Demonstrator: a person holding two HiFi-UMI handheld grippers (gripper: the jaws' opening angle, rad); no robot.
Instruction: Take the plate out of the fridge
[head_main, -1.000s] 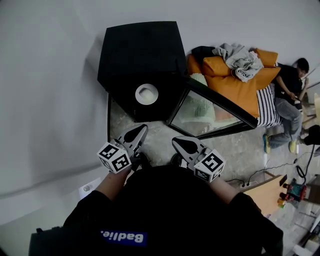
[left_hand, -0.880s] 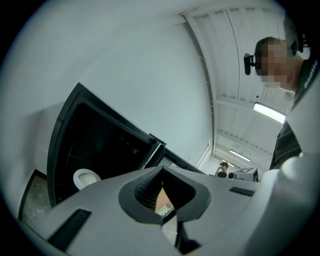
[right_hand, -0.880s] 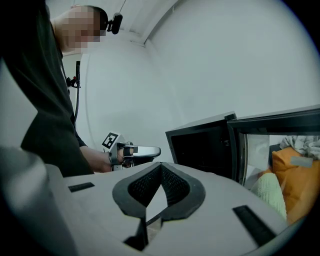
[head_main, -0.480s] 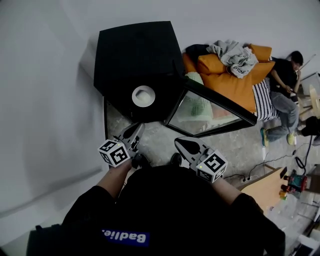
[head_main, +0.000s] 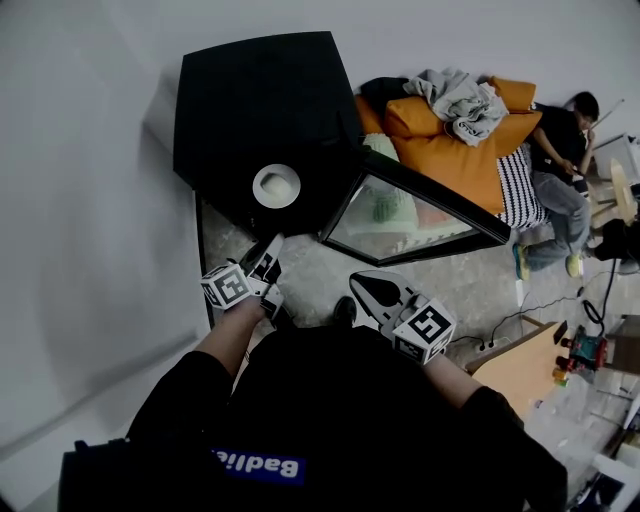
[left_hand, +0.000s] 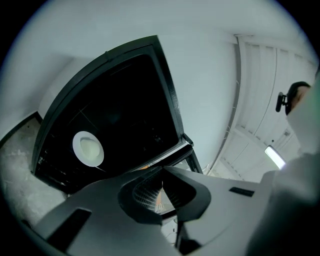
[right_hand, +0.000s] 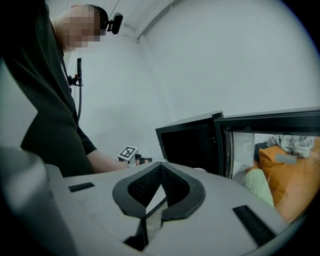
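Observation:
A small black fridge (head_main: 262, 100) stands against the white wall, its glass door (head_main: 420, 215) swung open to the right. A white plate (head_main: 276, 186) lies on a shelf inside it; in the left gripper view the plate (left_hand: 88, 148) shows to the left of the jaws, well ahead. My left gripper (head_main: 270, 252) is shut and empty, just in front of the fridge opening and short of the plate. My right gripper (head_main: 358, 283) hangs back by the door's near edge, its tips together with nothing between them. The right gripper view shows the left gripper's marker cube (right_hand: 128, 152).
An orange sofa (head_main: 450, 135) with clothes heaped on it stands behind the open door. A person (head_main: 560, 170) sits at the far right. A wooden table corner (head_main: 520, 365) and cables lie on the floor at lower right. The white wall (head_main: 90, 200) borders the fridge's left side.
My left gripper has dropped lower, rolled, and moved forward toward the fridge opening. The right gripper has stayed about where it was.

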